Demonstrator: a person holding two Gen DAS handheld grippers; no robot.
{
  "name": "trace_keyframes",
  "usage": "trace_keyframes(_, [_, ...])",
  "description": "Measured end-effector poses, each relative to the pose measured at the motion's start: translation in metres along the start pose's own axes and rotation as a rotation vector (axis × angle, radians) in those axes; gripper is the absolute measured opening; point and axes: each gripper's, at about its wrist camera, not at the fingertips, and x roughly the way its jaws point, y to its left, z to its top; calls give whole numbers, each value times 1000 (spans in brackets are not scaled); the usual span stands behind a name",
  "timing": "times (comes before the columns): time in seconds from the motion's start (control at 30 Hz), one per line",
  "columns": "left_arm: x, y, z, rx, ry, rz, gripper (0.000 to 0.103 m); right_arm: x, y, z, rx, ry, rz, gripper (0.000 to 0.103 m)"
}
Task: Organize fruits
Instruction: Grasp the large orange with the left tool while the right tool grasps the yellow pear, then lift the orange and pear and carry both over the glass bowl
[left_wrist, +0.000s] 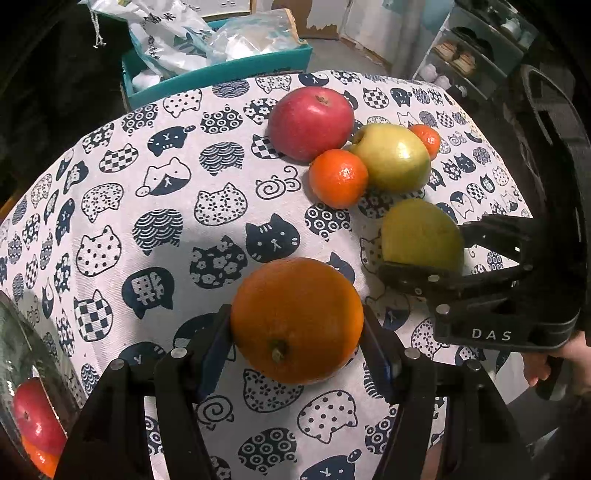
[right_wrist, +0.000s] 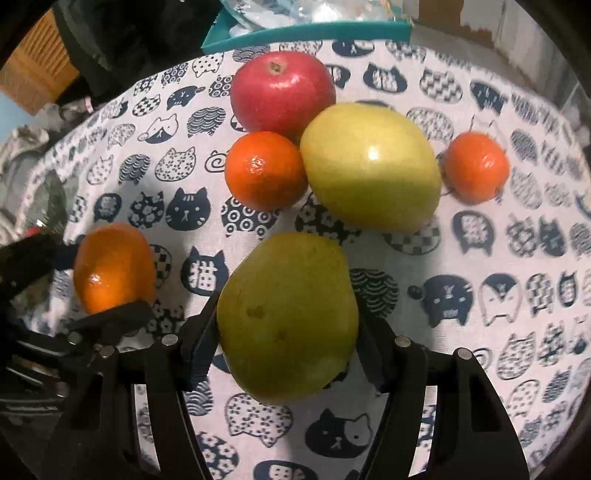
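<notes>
orange (left_wrist: 297, 320) between left fingers (left_wrist: 216, 347), pear (right_wrist: 287, 317) hiding right fingers (right_wrist: 201, 347)

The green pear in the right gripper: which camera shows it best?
The right wrist view: the green pear fills the centre, held between the right gripper fingers, skin spots visible. The left wrist view shows the pear smaller, from the side, its lower part hidden by a finger.

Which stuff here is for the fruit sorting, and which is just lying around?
For the job: orange in left gripper, pear in right gripper, red apple, yellow apple, two tangerines, glass bowl.

Lying about: teal box, bags, shelf.
</notes>
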Motion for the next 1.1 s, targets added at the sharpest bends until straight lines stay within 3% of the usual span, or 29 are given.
trace_keyframes(0.33, [-32,4,3,-44,-61,-2,67,-50,8,11,-6,-150,-36,65])
trace_keyframes(0.5, [-60,1,3,-41,-132,18,67,-79,12,16,-9,-219,-38,65])
trace_keyframes(1.1, [-143,0,-3,-49,-289,13,67,-148,42,24,-53,-382,-9,66])
